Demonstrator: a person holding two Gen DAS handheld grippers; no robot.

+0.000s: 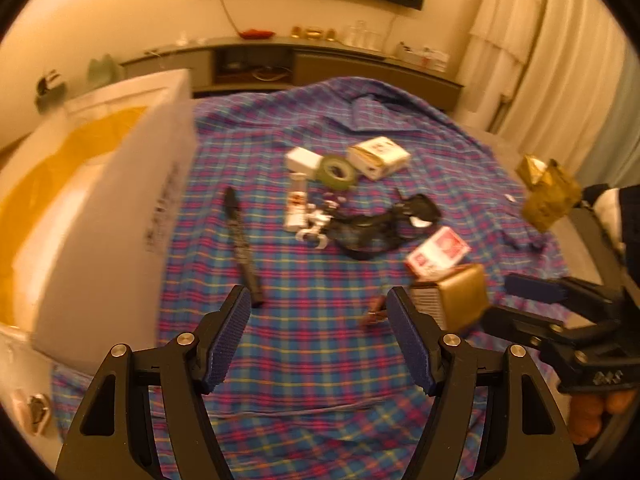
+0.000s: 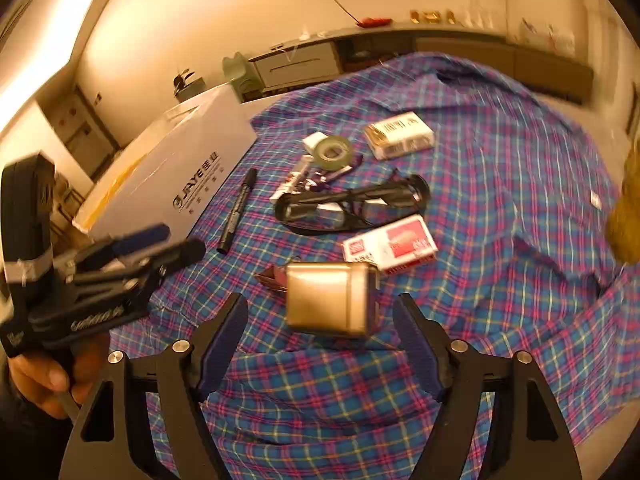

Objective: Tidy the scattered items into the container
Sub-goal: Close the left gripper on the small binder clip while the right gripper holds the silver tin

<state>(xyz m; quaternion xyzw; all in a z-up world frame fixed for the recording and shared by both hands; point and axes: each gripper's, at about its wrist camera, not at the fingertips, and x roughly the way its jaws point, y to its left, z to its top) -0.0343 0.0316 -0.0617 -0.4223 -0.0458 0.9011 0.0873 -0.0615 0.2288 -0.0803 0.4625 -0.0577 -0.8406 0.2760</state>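
Scattered items lie on a plaid cloth (image 2: 500, 200): a gold box (image 2: 332, 300), a red-and-white card box (image 2: 390, 244), black glasses (image 2: 352, 204), a black marker (image 2: 238, 210), a green tape roll (image 2: 334, 150) and a white-gold box (image 2: 400, 134). The white container box (image 2: 172, 172) stands at the left; it also shows in the left wrist view (image 1: 92, 216). My right gripper (image 2: 320, 344) is open, just short of the gold box. My left gripper (image 1: 318, 340) is open and empty over the cloth, with the marker (image 1: 242, 240) ahead on its left.
A small dark red item (image 2: 274, 276) lies left of the gold box. A white tube (image 1: 296, 204) and white clips (image 1: 316, 226) lie by the glasses (image 1: 380, 228). A gold bag (image 1: 548, 192) sits at the right edge. A low cabinet (image 1: 320, 68) runs along the far wall.
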